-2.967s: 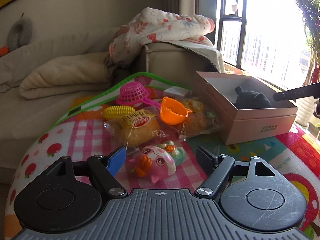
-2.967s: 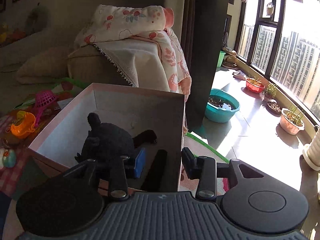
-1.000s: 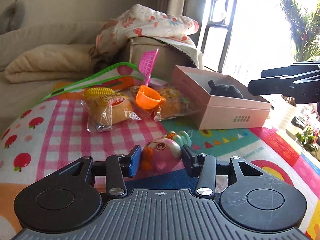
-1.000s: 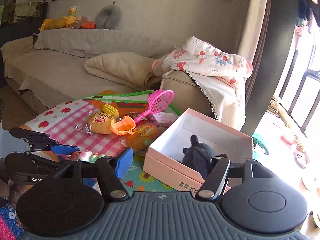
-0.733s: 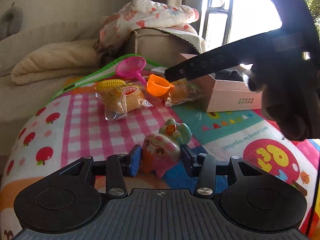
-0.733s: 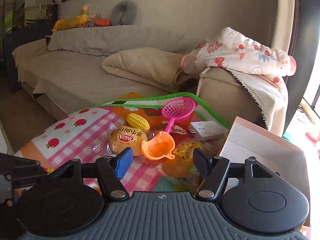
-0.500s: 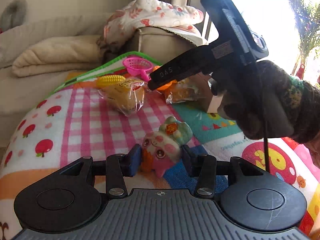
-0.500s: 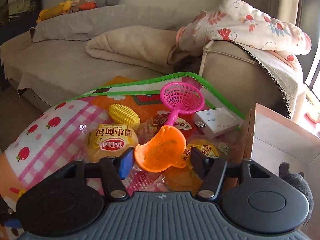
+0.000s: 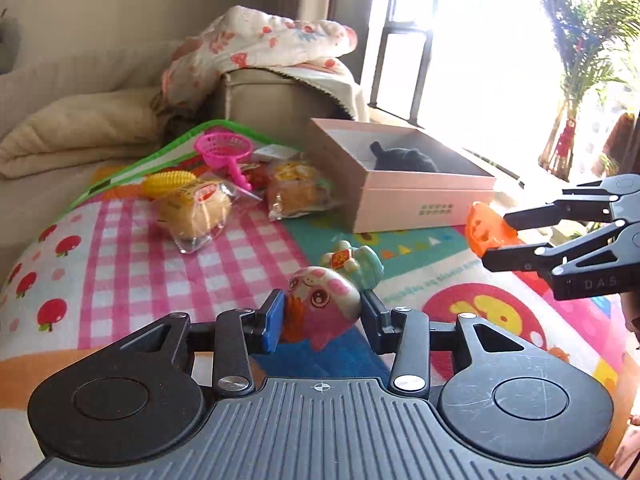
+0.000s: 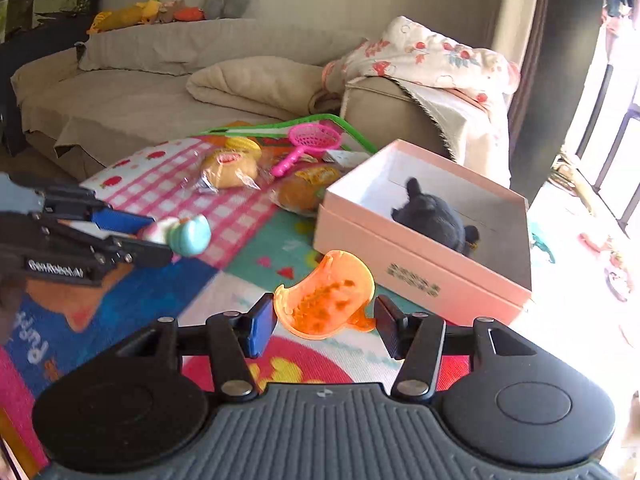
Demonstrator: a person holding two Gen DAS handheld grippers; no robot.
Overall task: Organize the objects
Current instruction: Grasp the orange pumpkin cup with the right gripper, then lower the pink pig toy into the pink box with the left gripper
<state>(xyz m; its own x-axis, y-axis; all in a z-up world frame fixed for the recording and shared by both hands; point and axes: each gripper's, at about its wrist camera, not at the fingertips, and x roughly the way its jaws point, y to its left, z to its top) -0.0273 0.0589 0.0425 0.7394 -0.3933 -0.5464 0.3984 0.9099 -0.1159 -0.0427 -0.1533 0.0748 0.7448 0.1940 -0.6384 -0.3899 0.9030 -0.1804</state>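
The left tongs (image 9: 323,314) pinch a pink pig toy (image 9: 322,307) at the lower centre. The right tongs (image 10: 325,322) grip an orange toy scoop (image 10: 326,295), held just in front of the pink box (image 10: 416,258) at the centre right, which holds a black plush (image 10: 432,214).

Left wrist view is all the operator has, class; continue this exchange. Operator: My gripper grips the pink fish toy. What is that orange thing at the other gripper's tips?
Observer: An orange scoop, clamped in the right gripper, hollow side up.
Operator: Is it over the pink box yet?
Observer: No. It hangs short of the pink box, in front of the wall with the print.
Operator: What does the inside of the box look like?
Observer: It is white, and the black plush lies close to the near wall.
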